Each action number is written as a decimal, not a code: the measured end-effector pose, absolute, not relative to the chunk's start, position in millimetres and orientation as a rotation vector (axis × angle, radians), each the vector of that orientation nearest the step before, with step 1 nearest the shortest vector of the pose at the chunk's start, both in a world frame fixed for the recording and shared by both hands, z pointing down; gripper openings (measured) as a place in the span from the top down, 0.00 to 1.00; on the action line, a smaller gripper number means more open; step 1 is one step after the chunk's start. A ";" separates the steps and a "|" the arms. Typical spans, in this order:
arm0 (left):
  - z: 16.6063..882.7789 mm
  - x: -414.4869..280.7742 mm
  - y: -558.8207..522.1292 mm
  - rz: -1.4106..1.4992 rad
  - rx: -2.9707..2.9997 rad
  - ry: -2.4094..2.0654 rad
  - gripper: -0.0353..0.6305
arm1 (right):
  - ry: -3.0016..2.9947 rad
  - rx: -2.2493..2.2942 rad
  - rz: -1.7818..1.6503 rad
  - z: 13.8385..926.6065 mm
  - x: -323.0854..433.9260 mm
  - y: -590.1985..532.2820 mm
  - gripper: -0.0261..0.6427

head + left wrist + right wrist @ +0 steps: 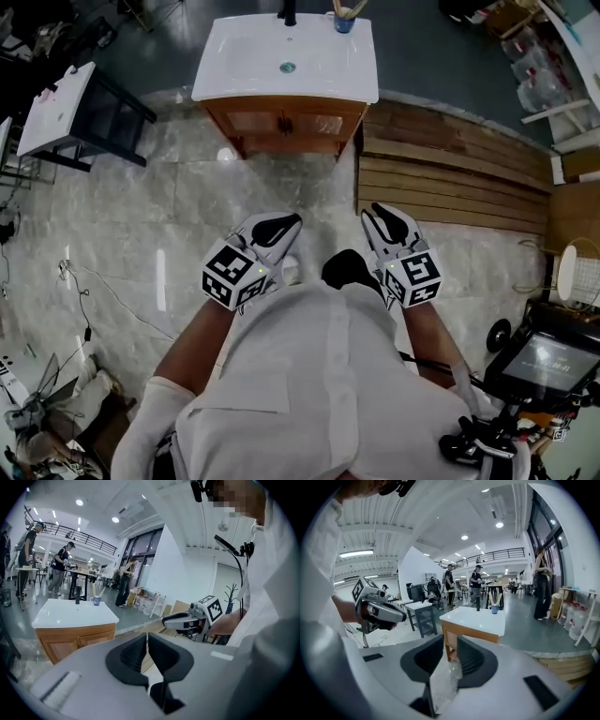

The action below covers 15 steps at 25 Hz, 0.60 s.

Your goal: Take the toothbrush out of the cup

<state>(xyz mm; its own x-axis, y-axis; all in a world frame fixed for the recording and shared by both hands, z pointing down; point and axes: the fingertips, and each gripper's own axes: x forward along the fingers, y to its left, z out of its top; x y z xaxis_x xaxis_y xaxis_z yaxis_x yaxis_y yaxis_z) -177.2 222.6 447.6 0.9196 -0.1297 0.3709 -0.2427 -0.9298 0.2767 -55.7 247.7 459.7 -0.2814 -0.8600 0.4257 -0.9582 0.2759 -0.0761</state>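
Well short of the washbasin [246, 58], the left gripper [287, 225] hung with jaws together and the right gripper [377, 217] with jaws slightly apart, both empty, seemingly since the toothbrush [352, 9] stood out of reach in the cup [344, 24] at its back corner.

At twelve o'clock in the head view, the cup [344, 23] on the table [239, 66] is tiny. The toothbrush [350, 8] in it is cut off by the top edge, as is the faucet [289, 13]. In both gripper views the cup's contents are too small to tell apart.
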 end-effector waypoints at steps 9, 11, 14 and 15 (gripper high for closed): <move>448.7 -107.0 120.8 0.483 2.730 -0.383 0.94 | -2.290 1.648 0.503 475.6 34.8 126.6 0.86; 445.2 -84.4 89.8 0.472 2.728 -0.433 0.94 | -2.321 1.612 0.482 473.3 60.0 85.6 0.85; 433.5 -53.6 45.5 0.424 2.724 -0.518 0.94 | -2.347 1.566 0.432 467.5 97.3 28.3 0.83; 427.8 -47.2 36.2 0.409 2.724 -0.541 0.94 | -2.349 1.557 0.419 465.2 107.2 14.0 0.83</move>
